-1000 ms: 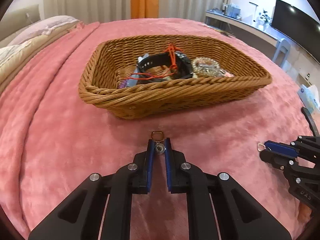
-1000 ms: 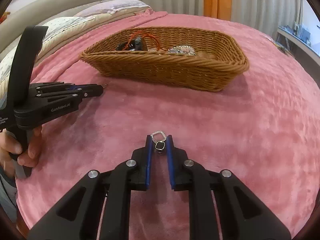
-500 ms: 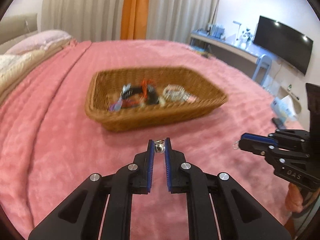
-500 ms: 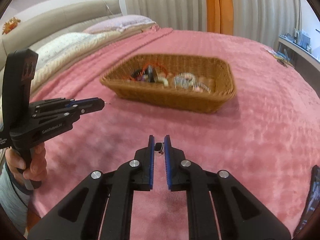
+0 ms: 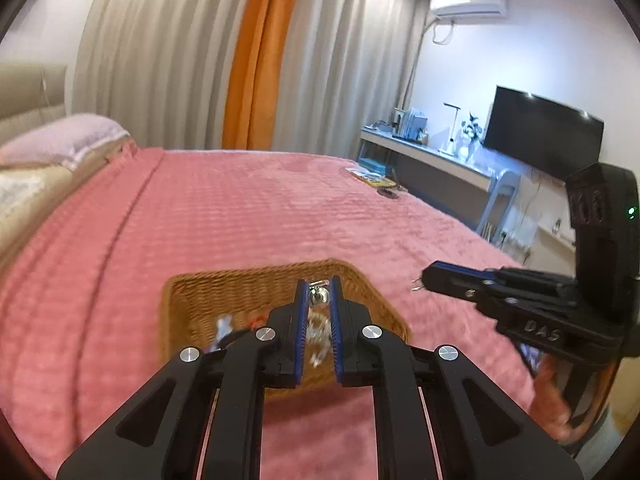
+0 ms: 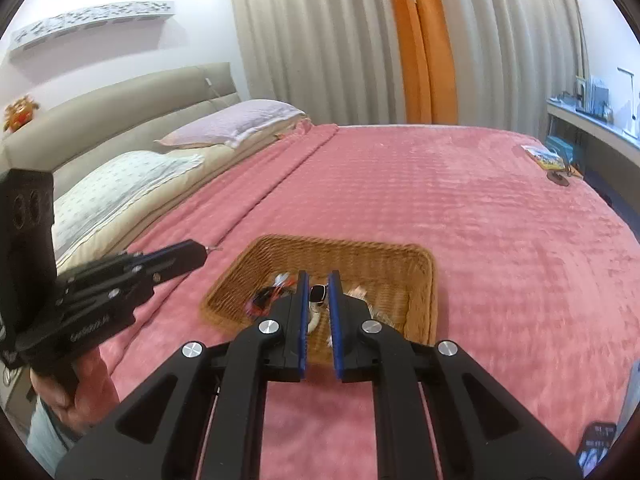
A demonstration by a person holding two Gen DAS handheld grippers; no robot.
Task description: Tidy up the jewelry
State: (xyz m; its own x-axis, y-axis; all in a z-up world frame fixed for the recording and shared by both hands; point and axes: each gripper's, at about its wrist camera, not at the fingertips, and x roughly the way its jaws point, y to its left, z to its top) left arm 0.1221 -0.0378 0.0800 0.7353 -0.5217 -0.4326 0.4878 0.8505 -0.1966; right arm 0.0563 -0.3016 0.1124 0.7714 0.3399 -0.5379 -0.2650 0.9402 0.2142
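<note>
My left gripper is shut on a small silver earring, held in the air above the wicker basket. My right gripper is shut on a small earring with a dark stone, also raised over the basket. The basket sits on the pink blanket and holds a watch, red cord and beaded pieces, partly hidden behind the fingers. In the left wrist view the right gripper hovers to the right of the basket. The left gripper shows at the left in the right wrist view.
Pillows and a beige headboard line the bed's left side. A booklet lies near the far right edge. Beyond it stand a desk and a TV. A phone lies at the near right corner.
Both grippers have risen off the blanket with their earrings and tilted upward. The basket now appears lower, behind the fingertips, and more of the room shows.
</note>
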